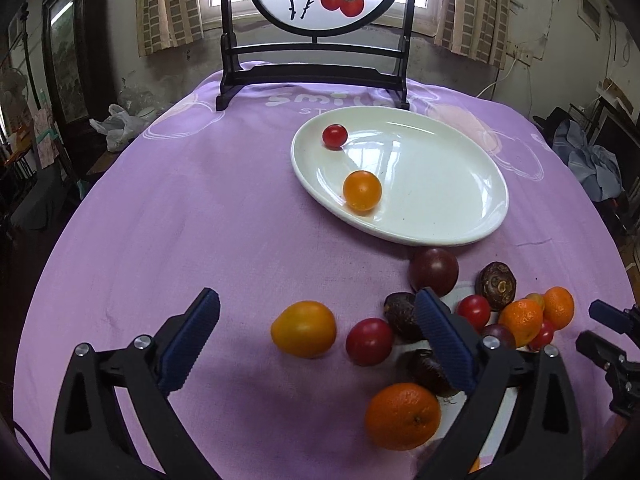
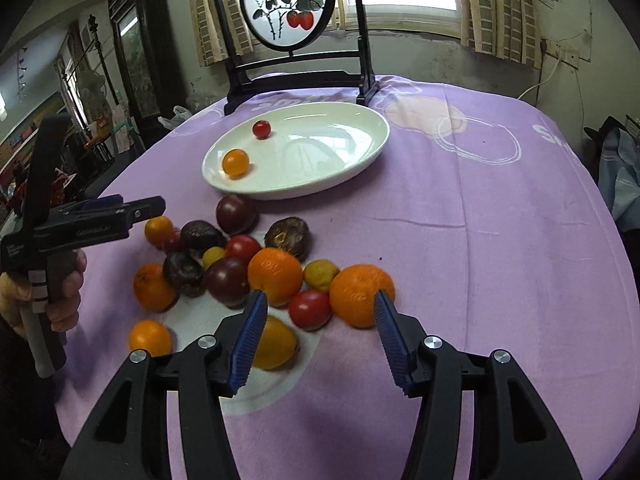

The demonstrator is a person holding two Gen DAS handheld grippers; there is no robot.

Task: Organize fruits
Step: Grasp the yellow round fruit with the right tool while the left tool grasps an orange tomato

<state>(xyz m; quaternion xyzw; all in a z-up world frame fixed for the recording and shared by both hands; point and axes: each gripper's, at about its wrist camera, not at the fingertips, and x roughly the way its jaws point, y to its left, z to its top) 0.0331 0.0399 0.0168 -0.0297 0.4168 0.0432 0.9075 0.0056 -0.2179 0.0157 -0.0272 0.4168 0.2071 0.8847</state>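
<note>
On the purple tablecloth (image 1: pixel 200 200) sits my white oval plate (image 1: pixel 440 184), and it holds just two pieces: a small red tomato (image 1: pixel 335 136) near its far rim and a small orange tomato (image 1: pixel 362 191) close to the near-left rim, the two well apart from each other. The rest of the plate is bare glazed surface. The remaining fruit lies loose on the cloth just in front of the plate: a dark purple tomato (image 1: pixel 434 271) almost under the plate's near edge, a brown wrinkled fruit (image 1: pixel 497 286) beside it, then red tomatoes, dark ones and several oranges bunched together. A yellow-orange tomato (image 1: pixel 304 329) and a red tomato (image 1: pixel 369 341) lie side by side at the left of the heap, and a big orange (image 1: pixel 403 416) lies nearest to me. My left gripper (image 1: pixel 320 328) hangs over these with its fingers spread wide, gripping nothing. My right gripper (image 2: pixel 320 312) is spread wide too and holds nothing, poised above a red tomato (image 2: pixel 310 309) between two oranges. A dark wooden screen (image 1: pixel 316 40) painted with red fruit stands behind the plate.
</note>
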